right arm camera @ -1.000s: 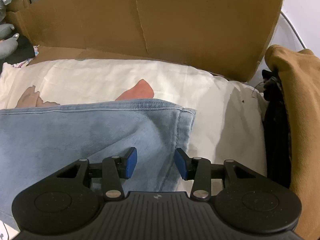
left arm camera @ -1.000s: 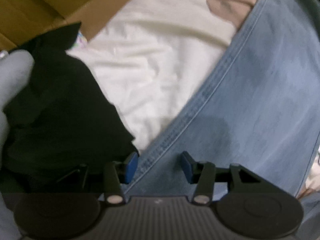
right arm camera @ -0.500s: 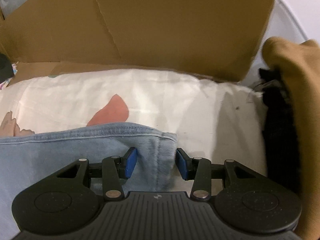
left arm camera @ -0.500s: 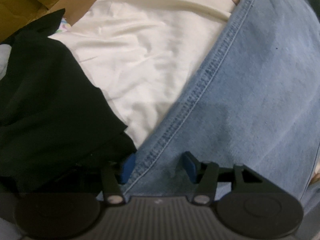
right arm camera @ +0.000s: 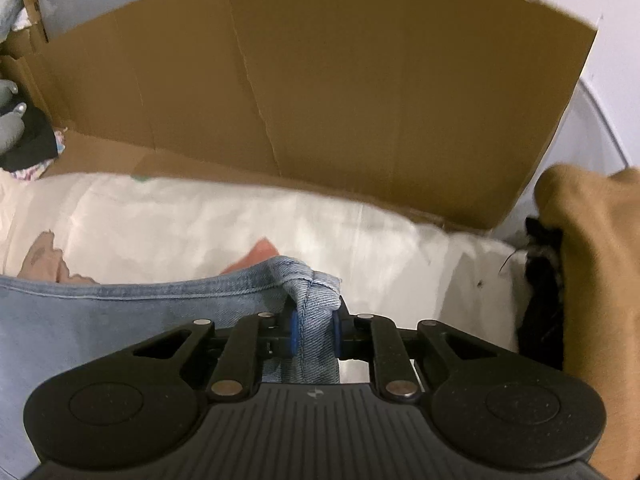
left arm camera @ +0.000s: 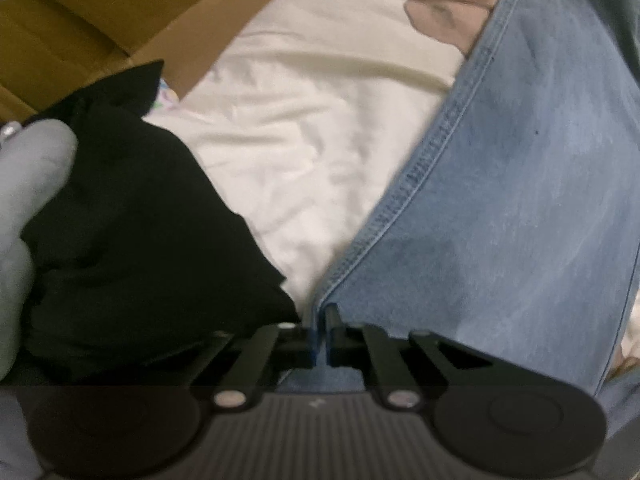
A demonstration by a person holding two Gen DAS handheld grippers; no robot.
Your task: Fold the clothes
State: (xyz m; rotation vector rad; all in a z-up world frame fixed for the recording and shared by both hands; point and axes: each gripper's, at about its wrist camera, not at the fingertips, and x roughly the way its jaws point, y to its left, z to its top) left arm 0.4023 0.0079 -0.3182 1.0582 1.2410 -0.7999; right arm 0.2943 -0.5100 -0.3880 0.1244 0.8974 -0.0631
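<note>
Pinching the stitched edge of the jeans (left arm camera: 520, 208), my left gripper (left arm camera: 319, 330) had its jaws drawn almost together with only a thin fold of denim between the blue pads. My right gripper (right arm camera: 314, 330) clamped a thicker bunch of the same jeans (right arm camera: 120, 312) at a hemmed corner, the cloth puckering up above the pads. The denim lay spread over a cream sheet (left arm camera: 320, 140) printed with pinkish patches.

Only the left wrist view showed the black garment (left arm camera: 132, 232) heaped just beside the denim edge, touching the sheet, with a pale grey rounded shape (left arm camera: 28, 200) against its far side; I could not tell what that was. Only the right wrist view showed the tall cardboard wall (right arm camera: 340, 92) standing behind the sheet, and a tan garment (right arm camera: 592, 280) piled over something black at the right margin.
</note>
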